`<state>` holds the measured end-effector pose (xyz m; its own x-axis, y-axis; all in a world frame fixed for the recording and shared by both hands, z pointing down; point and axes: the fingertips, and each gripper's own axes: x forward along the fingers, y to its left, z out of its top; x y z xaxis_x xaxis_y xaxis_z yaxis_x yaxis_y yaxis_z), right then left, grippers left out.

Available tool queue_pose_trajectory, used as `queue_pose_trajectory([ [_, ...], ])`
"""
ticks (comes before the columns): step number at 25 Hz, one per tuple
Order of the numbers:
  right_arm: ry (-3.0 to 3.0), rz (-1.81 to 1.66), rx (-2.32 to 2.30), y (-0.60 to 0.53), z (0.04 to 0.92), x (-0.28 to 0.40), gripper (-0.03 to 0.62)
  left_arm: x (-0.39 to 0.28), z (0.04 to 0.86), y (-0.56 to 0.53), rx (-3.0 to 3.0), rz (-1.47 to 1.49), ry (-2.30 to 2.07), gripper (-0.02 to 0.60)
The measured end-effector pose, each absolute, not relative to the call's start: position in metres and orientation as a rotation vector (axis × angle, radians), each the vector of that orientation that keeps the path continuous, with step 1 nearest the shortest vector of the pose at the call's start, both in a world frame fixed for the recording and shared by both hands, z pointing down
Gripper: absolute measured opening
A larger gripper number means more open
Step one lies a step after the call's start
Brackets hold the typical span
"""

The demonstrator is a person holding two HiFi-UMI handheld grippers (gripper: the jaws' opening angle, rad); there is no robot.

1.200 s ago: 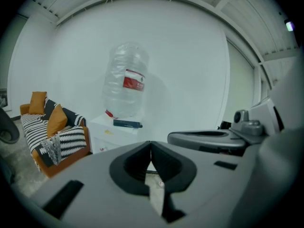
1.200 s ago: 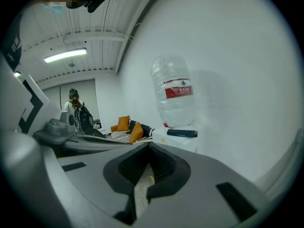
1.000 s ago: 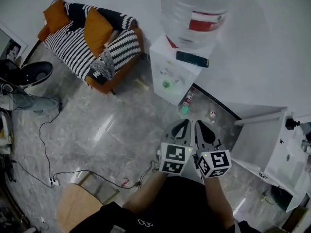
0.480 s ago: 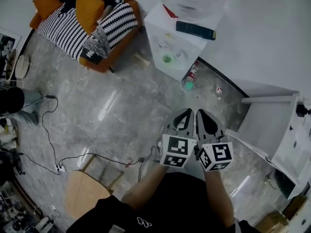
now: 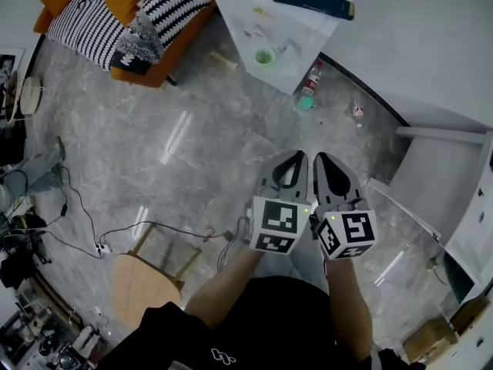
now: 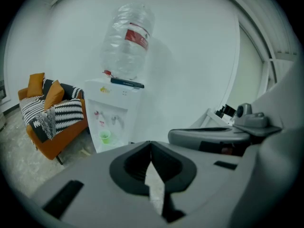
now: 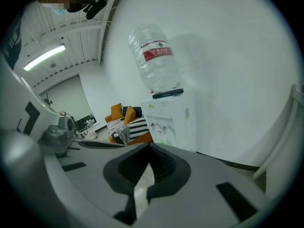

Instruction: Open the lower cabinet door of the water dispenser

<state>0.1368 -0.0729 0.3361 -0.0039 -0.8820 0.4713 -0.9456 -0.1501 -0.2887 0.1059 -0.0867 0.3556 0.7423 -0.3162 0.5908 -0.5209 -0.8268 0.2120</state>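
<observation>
Holding the left gripper (image 5: 298, 156) and the right gripper (image 5: 319, 159) side by side, almost touching, above the grey floor (image 5: 192, 153) at the near middle. Pointing both forward and somewhat down, toward the dispenser (image 5: 262, 29). Showing the left jaws pressed together at the tips, with nothing between. Showing the same on the right: jaws together, empty. Touching nothing with either gripper.

Standing well apart from both grippers, at the far side against the white wall (image 5: 416, 45), with a big clear bottle (image 6: 127, 39) upside down on top. Carrying a dark flat thing (image 5: 312, 1) on its top and a green cup (image 5: 265, 55) under the taps at the front. Hiding its lower part behind the gripper bodies in both gripper views, and seen too steeply in the head view, so cannot tell the door as open or closed.

Lying on the floor just right of the dispenser, by the wall: some small bottles (image 5: 311, 77). Placed left of the dispenser: a striped sofa (image 5: 85, 33) with orange cushions. Found at the near left: a wooden stool (image 5: 142, 284) and thin cables (image 5: 115, 233).
</observation>
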Motion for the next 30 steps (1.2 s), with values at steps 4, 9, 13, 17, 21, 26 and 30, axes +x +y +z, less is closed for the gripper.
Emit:
queue_pose_trajectory([
  [4,-1.951,0.915,2.131,-0.072,0.366,0.141,0.011,0.102,0.381,-0.092,2.578,0.831,-0.643,0.011],
  [9,-1.947,0.956,2.124,-0.076,0.398,0.147,0.011,0.102,0.409,-0.105,2.574,0.861,-0.662,0.012],
  [13,-1.941,0.987,2.109,-0.08,0.426,0.15,0.011,0.106,0.435,-0.109,2.556,0.872,-0.67,0.012],
  [17,-1.947,1.004,2.095,-0.082,0.454,0.153,0.011,0.107,0.463,-0.107,2.531,0.883,-0.684,0.011],
  [21,-1.939,1.046,2.073,-0.078,0.491,0.153,0.011,0.103,0.494,-0.102,2.487,0.904,-0.701,0.011],
  [26,-1.948,1.046,2.063,-0.087,0.529,0.166,0.011,0.105,0.528,-0.115,2.454,0.894,-0.805,0.012],
  [30,-1.951,1.051,2.058,-0.091,0.562,0.173,0.011,0.109,0.568,-0.12,2.409,0.903,-0.854,0.011],
])
